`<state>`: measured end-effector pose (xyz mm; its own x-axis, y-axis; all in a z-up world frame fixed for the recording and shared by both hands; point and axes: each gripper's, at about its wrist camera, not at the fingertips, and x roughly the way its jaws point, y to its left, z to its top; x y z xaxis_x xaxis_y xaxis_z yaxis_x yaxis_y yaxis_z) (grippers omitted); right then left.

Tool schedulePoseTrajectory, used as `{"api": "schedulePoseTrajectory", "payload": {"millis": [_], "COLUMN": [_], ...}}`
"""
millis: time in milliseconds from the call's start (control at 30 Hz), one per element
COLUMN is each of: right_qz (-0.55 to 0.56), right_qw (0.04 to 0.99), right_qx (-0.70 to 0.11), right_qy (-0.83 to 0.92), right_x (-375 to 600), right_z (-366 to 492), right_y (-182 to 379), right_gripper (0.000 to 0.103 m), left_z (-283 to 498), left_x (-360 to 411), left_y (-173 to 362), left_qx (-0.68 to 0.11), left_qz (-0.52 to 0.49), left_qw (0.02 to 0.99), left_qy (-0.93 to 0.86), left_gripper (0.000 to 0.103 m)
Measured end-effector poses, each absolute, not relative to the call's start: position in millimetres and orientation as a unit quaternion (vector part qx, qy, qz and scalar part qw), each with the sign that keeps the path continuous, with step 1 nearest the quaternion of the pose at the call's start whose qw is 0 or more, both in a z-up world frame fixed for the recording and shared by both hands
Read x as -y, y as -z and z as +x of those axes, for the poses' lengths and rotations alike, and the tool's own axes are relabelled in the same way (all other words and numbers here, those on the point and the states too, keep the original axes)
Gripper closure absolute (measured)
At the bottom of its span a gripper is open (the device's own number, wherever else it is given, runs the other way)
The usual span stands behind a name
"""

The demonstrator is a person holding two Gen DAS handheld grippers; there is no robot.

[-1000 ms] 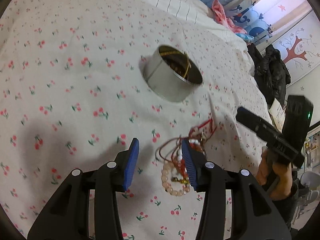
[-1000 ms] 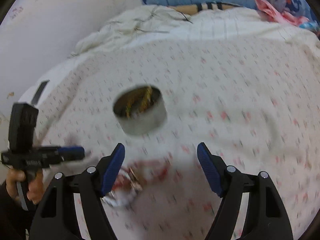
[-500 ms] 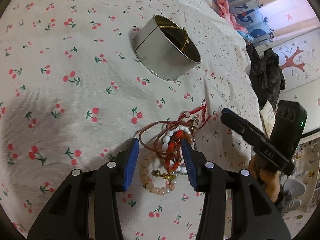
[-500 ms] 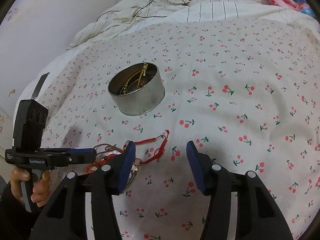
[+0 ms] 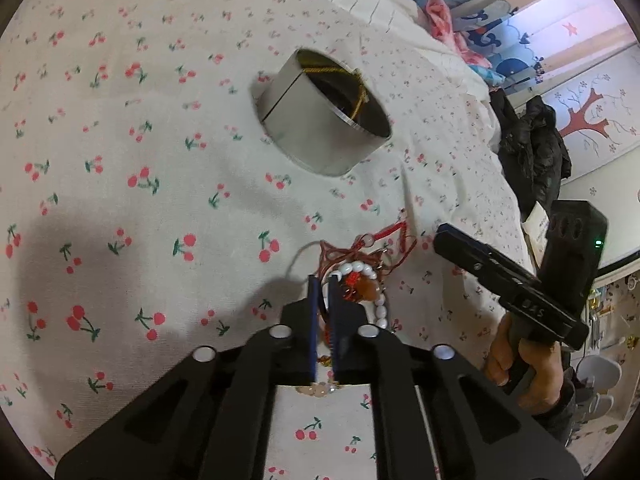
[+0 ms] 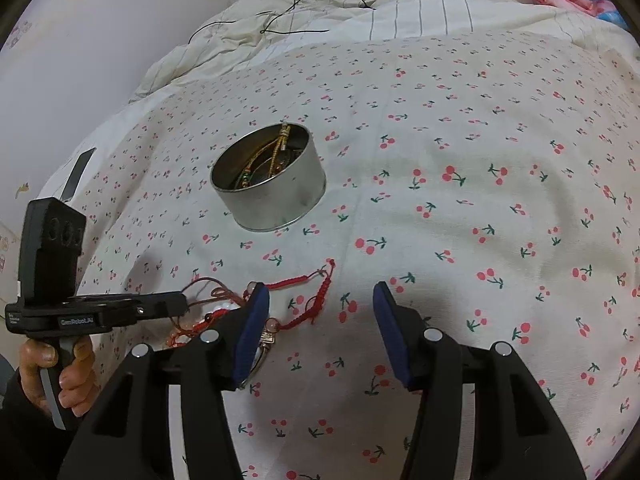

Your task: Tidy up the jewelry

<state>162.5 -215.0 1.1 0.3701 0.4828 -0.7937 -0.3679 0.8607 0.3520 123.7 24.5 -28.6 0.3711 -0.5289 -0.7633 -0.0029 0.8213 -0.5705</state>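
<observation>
1. Left gripper [image 5: 323, 292]: jaws have just clamped down, blue pads almost meeting, with strands of the jewelry tangle [image 5: 360, 280] pinched between them. Exactly which strand is caught I can't tell; it looks like red cord.
2. The tangle lies on the bedspread right at the left fingertips: a white bead bracelet [image 5: 356, 269], an orange-red bead cluster, thin brown cord and a red braided cord [image 6: 316, 292] trailing out to the side.
3. Right gripper [image 6: 320, 300]: jaws part open after narrowing a moment back, nothing between the pads but bare fabric. Its left pad sits just over the edge of the tangle, with a pink bead and a metal ring showing beside it.
4. The two grippers are close together, and each shows in the other's camera, held by a hand [image 5: 520, 360] on its grip.
5. Round metal tin [image 6: 268, 184]: upright on the bedspread, beyond the tangle and apart from it, lid off. It already holds gold and green cords or chains.
6. Cherry-print bedspread [image 6: 480, 160] covers the whole work area. Striped white bedding [image 6: 400, 12] is bunched at its far edge.
7. Black clothing [image 5: 528, 140] is piled off the bed's right side in the left view.
</observation>
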Motion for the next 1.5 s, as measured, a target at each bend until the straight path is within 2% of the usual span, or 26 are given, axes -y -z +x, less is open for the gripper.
{"api": "schedulePoseTrajectory", "payload": {"millis": [433, 767, 900, 1133, 1200, 1267, 1300, 1333, 1400, 1500], "right_qz": [0.016, -0.04, -0.049, -0.055, -0.064, -0.078, -0.08, -0.08, -0.072, -0.076], "right_qw": [0.827, 0.825, 0.823, 0.823, 0.823, 0.824, 0.824, 0.824, 0.821, 0.821], "right_qx": [-0.498, -0.498, -0.502, -0.5, -0.499, -0.496, -0.495, -0.494, -0.497, -0.496], "right_qy": [-0.26, -0.265, -0.263, -0.263, -0.263, -0.263, -0.263, -0.265, -0.272, -0.272], "right_x": [203, 184, 180, 175, 172, 169, 168, 168, 169, 168], "right_z": [159, 156, 157, 158, 157, 155, 154, 153, 154, 153], "right_y": [2, 11, 16, 18, 20, 21, 21, 20, 20, 20], "right_gripper": [0.05, 0.05, 0.048, 0.046, 0.046, 0.053, 0.062, 0.066, 0.093, 0.096], "left_z": [121, 124, 123, 128, 129, 129, 129, 129, 126, 122], "left_x": [-54, -61, -65, -58, -53, -49, -48, -47, -46, -51], "left_y": [-11, 27, 42, 49, 49, 48, 48, 47, 45, 38], "left_qx": [-0.492, -0.54, -0.549, -0.547, -0.548, -0.548, -0.548, -0.547, -0.543, -0.53], "left_qz": [-0.248, -0.245, -0.261, -0.274, -0.265, -0.256, -0.253, -0.248, -0.243, -0.236], "left_qw": [0.817, 0.789, 0.78, 0.777, 0.778, 0.781, 0.781, 0.783, 0.788, 0.8], "left_qy": [0.17, 0.158, 0.149, 0.151, 0.153, 0.158, 0.16, 0.16, 0.16, 0.154], "left_gripper": [0.101, 0.1, 0.086, 0.071, 0.071, 0.081, 0.09, 0.093, 0.098, 0.101]}}
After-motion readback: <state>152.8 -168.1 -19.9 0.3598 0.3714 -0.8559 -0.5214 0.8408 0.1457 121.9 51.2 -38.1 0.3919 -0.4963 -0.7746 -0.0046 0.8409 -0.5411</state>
